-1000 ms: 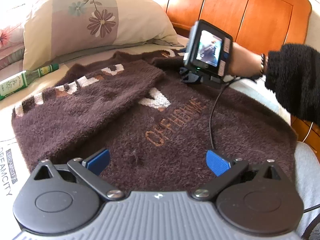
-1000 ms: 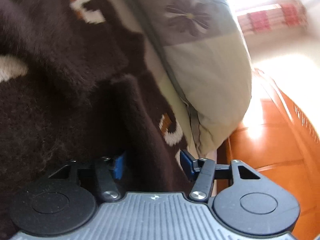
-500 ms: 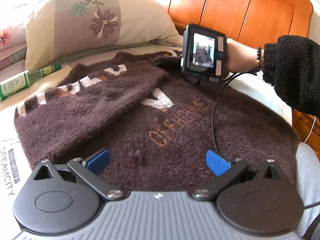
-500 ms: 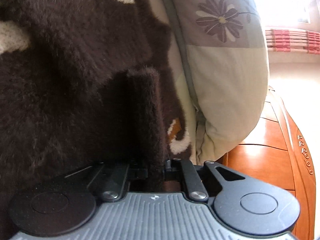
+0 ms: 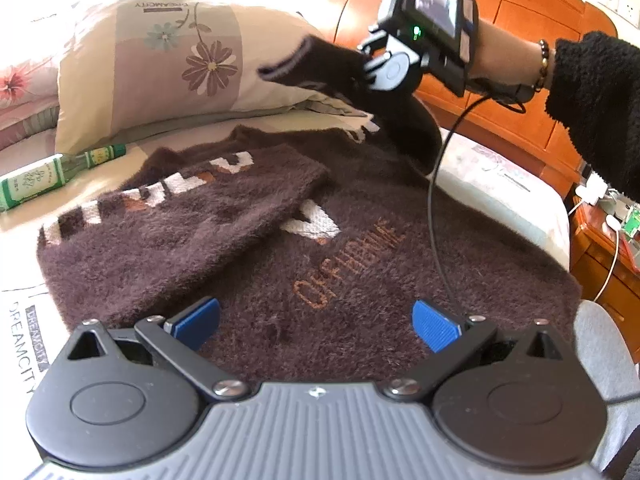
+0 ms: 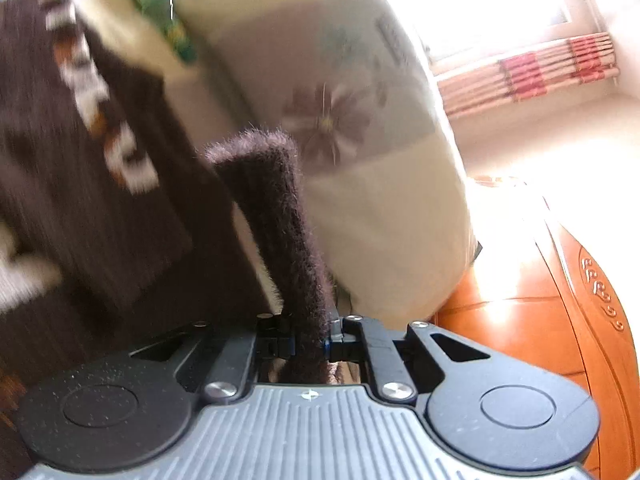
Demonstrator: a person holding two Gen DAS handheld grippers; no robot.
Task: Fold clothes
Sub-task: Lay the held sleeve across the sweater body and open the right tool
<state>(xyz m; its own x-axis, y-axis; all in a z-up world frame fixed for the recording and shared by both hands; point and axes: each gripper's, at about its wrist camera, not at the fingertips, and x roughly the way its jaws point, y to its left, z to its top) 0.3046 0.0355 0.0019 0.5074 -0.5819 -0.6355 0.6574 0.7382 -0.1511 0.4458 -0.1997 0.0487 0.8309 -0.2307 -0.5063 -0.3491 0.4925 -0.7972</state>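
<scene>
A fuzzy dark-brown sweater [image 5: 360, 264] with white and orange lettering lies spread on the bed [image 5: 516, 184], filling the middle of the left wrist frame. One sleeve [image 5: 188, 216] is already folded diagonally across its chest, at centre left. The other sleeve [image 5: 360, 88] is raised off the bed toward the upper middle of the frame, its ribbed cuff pinched between the closed jaws of the right hand-held gripper [image 6: 310, 344]; in the right wrist view the cuff stands up like a stiff, furry strip. The left hand-held gripper [image 5: 316, 322] hovers over the sweater's near part at the bottom of the frame, jaws spread wide, blue pads holding nothing.

The risks, as I judge them: the plush pile is thick and slippery, so the cuff could slide out of the narrow pinch mid-swing. The heavy knit may drag the sweater's body along and rumple the folded sleeve, since nothing pins it. The black cable [image 5: 434, 216] draped across the knit could snag. The flowered pillow [image 5: 172, 64] and the green glass bottle [image 5: 44, 178] at the upper left lie close to the sleeve's reach.
</scene>
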